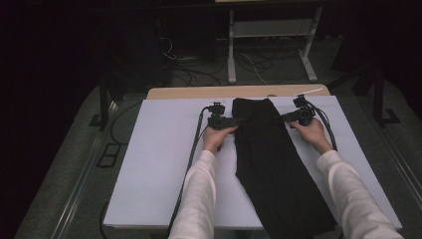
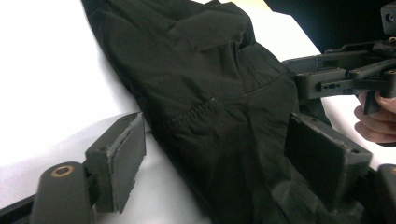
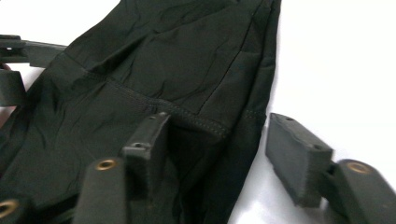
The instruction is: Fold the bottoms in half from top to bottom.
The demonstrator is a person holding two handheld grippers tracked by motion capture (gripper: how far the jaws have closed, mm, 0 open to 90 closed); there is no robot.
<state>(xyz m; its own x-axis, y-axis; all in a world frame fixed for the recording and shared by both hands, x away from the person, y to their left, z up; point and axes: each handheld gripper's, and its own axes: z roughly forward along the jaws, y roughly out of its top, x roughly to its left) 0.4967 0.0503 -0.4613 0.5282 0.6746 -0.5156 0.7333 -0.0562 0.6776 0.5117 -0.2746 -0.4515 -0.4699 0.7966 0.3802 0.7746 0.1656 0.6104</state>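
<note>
- Seen from the high view, one black garment [image 1: 271,159] lies lengthwise down the middle of the white counter [image 1: 154,164], its near end hanging past the counter's near edge. The left claw [image 1: 238,120] sits at its left edge and the right claw [image 1: 279,118] at its right edge, both near the far end.
- Along the left gripper view, the left claw [image 2: 210,158] stands open, jaws either side of the garment's [image 2: 210,79] edge. The cloth looks thin, soft and limp, likely light; a stitched seam offers a firmer hold.
- Along the right gripper view, the right claw [image 3: 224,149] is open too, one jaw over the garment [image 3: 163,70], the other over bare counter.
- Count: one garment, two claws.
</note>
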